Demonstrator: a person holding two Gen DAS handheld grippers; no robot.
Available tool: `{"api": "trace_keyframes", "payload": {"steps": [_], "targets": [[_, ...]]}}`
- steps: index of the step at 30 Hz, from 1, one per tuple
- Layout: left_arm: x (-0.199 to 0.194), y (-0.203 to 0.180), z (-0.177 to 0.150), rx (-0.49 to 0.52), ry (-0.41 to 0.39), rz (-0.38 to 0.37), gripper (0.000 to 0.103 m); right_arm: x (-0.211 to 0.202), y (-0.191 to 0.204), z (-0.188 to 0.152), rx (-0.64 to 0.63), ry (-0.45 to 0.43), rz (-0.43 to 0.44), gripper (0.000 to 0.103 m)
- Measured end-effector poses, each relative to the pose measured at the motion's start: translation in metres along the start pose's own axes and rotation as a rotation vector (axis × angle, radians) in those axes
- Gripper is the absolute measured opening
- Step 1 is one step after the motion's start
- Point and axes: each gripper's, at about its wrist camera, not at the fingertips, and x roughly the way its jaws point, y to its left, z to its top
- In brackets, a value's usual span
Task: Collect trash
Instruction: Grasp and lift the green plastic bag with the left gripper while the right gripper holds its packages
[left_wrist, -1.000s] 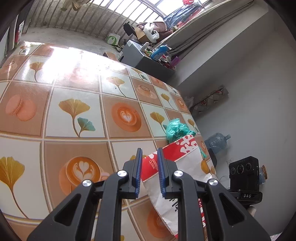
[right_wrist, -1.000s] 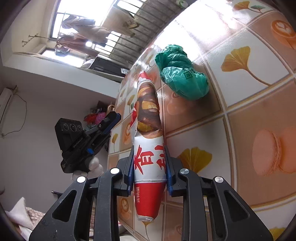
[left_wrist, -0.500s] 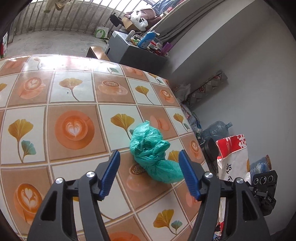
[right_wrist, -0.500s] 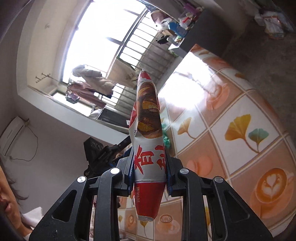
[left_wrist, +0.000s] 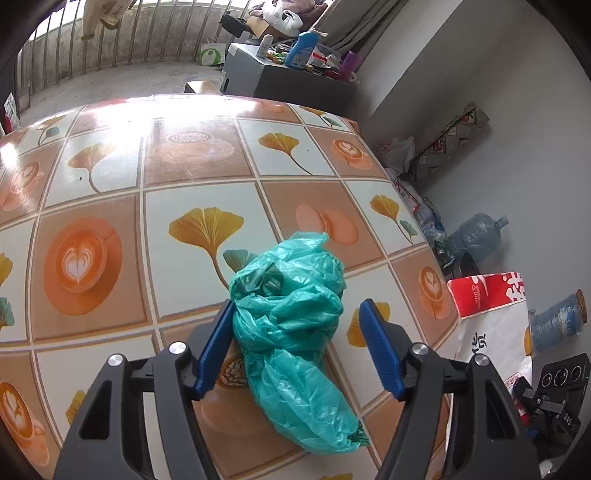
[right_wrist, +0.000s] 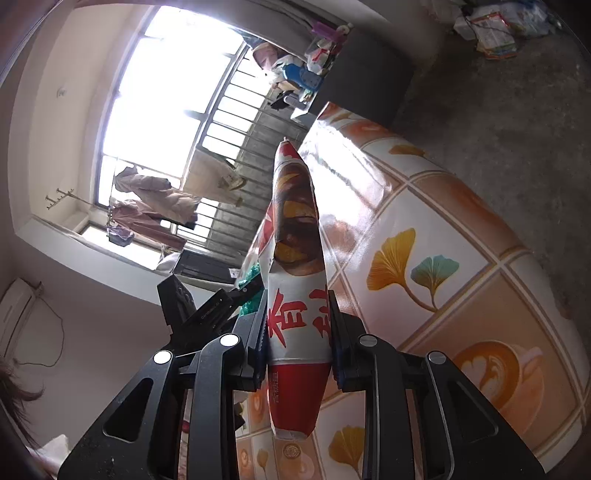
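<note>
Nearest, in the left wrist view: left hand-held gripper (left_wrist: 295, 347) with jaws apart and closing, straddling a crumpled green plastic bag (left_wrist: 291, 332) lying on the tiled bench (left_wrist: 110, 206). Left blue pad at or against the bag's side, cannot tell which; right pad clear of it, so not yet gripped. Judged very light, soft and slippery: thin film, bunched and twisted, likely to squash down and slide between pads. Best taken at the thick knotted middle sitting between the jaws, not the loose tail toward the camera.

In the right wrist view: right hand-held gripper (right_wrist: 297, 332) clamped on a red and white printed bag (right_wrist: 297, 258), lifted off the bench and pinched flat by its lower part. Judged light, stiffer than the green film, crinkly, probably the collecting bag.

Beyond: cluttered floor (left_wrist: 480, 236) with water bottles at the bench's far edge, barred window behind.
</note>
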Motion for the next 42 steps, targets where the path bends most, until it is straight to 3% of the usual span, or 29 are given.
{"api": "trace_keyframes", "payload": {"steps": [5, 20, 31, 39, 42], "targets": [[0.001, -0.008, -0.007, 0.069, 0.005, 0.005, 0.051, -0.010, -0.009, 0.001, 0.032, -0.009, 0.014, 0.025], [-0.034, -0.047, -0.058, 0.372, 0.094, -0.090, 0.050, -0.014, -0.014, -0.001, 0.045, -0.001, 0.042, 0.025], [-0.029, -0.054, -0.074, 0.370, 0.122, -0.091, 0.052, -0.017, -0.014, 0.001, 0.039, -0.010, 0.040, 0.025], [-0.032, -0.052, -0.073, 0.364, 0.122, -0.078, 0.067, -0.018, -0.017, 0.001, 0.041, -0.011, 0.042, 0.025], [-0.033, -0.053, -0.074, 0.370, 0.127, -0.075, 0.069, -0.019, -0.017, 0.001, 0.040, -0.012, 0.041, 0.026]]}}
